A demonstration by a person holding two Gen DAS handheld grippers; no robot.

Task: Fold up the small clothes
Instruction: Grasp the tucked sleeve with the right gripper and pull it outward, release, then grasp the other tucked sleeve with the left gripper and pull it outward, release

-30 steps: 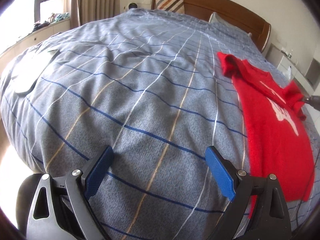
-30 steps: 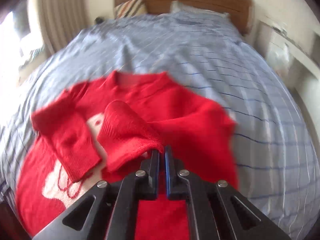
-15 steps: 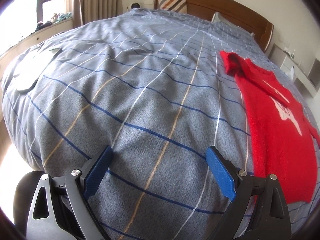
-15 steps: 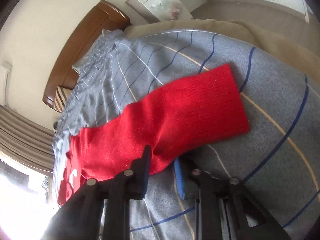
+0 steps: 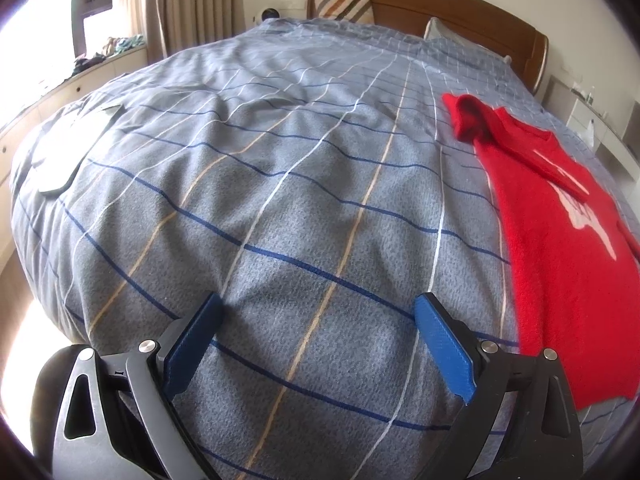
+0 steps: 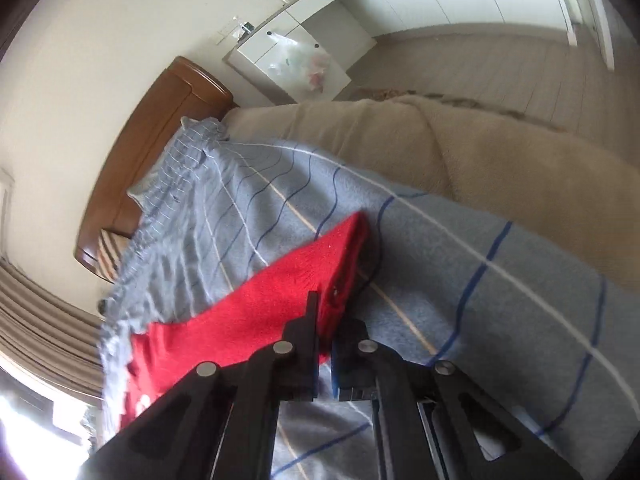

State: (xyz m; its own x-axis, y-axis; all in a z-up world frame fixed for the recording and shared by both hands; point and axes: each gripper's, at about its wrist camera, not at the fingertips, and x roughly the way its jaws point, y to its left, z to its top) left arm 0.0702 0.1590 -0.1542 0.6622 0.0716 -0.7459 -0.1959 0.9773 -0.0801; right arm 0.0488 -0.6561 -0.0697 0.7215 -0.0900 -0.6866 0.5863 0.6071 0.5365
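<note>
A small red knitted sweater (image 5: 560, 248) with a white motif on its front is spread flat near one side of the bed. One sleeve is folded across the chest; the other sleeve (image 6: 320, 272) is stretched outward over the cover.

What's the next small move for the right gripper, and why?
Probably lift the pinched sleeve and carry it back across the red sweater: the right gripper is shut on the sleeve, which lies stretched out sideways on the plaid bedspread, unfolded.
</note>
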